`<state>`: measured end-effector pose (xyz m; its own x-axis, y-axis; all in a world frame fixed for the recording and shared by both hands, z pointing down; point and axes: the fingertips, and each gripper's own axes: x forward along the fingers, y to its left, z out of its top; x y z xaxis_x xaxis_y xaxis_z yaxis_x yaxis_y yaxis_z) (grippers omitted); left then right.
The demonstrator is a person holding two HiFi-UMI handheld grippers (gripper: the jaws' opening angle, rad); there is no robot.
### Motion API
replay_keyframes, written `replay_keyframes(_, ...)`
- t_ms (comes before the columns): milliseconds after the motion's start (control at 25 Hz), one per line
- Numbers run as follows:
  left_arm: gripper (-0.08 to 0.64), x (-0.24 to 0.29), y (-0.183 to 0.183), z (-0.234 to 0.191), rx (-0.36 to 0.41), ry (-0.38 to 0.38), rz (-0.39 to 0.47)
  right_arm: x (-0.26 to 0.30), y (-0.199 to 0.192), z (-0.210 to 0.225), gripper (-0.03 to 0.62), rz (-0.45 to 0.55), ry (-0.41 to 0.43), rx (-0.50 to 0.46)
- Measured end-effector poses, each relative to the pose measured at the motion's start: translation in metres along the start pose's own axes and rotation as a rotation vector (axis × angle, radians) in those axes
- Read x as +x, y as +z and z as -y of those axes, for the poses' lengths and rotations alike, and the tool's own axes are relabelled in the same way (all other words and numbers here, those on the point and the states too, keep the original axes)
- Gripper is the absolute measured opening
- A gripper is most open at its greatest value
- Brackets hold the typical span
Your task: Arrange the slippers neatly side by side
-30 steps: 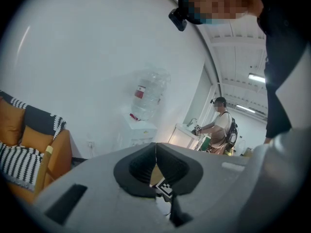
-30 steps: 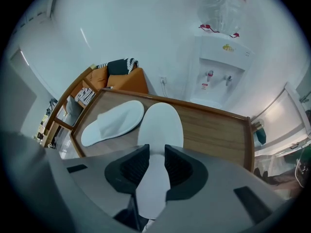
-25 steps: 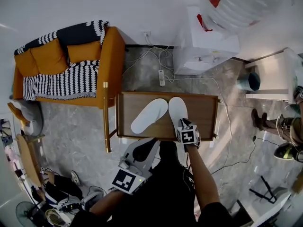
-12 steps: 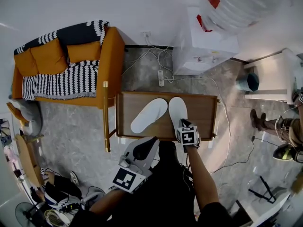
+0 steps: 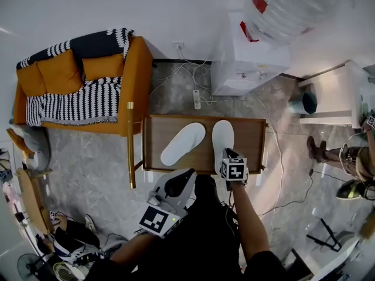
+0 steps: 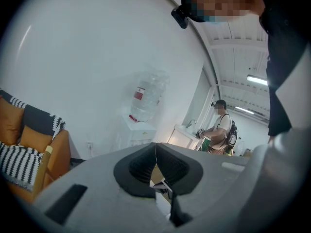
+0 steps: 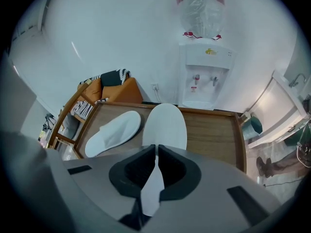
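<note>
Right gripper (image 5: 229, 156) is clamped on the heel edge of the right-hand slipper (image 5: 222, 136); white material is seen pinched between its jaws in the right gripper view. That slipper lies flat on the wooden table (image 5: 253, 138), toe pointed away from the person, roughly square to the table's front edge. The angled slipper (image 5: 183, 144) lies just beside it on the left, toe near the held slipper's toe, heel swung out toward the left front corner. Whether the two touch cannot be told. Left gripper (image 5: 183, 179) is held off the table near the body, jaws together on nothing.

Step is judged as squaring up the held slipper; the pair is not yet parallel. For a clean result, the held slipper should be set straight and released by a plain opening of the jaws, without lift, so the thin fabric is not dragged. The angled slipper is best taken at the heel and swung in until parallel, heels level. Slippers look limp, so pulling is judged safer than pushing, which could fold them.
</note>
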<state>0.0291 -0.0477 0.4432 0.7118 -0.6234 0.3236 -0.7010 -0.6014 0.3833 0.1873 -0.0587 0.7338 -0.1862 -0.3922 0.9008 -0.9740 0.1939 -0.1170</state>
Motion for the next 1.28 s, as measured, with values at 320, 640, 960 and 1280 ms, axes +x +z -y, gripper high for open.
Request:
replay_keyframes(320, 0.017, -0.003, -0.003, -0.001, -0.004, 0.008, -0.009, 0.009, -0.003, 0.011, 0.026, -0.01, -0.017, 0.05)
replay_keyframes(640, 0.017, -0.003, -0.005, -0.003, -0.007, 0.012, -0.013, 0.014, -0.006, 0.018, 0.026, -0.015, -0.024, 0.105)
replay_keyframes(960, 0.017, -0.003, -0.005, -0.006, -0.005, 0.014, -0.019, 0.021, -0.01, 0.021, 0.026, -0.03, -0.028, 0.118)
replay_keyframes(1280, 0.017, -0.006, -0.007, -0.007, -0.011, 0.017, -0.019, 0.024, -0.012, 0.018, 0.028, -0.031, -0.025, 0.12)
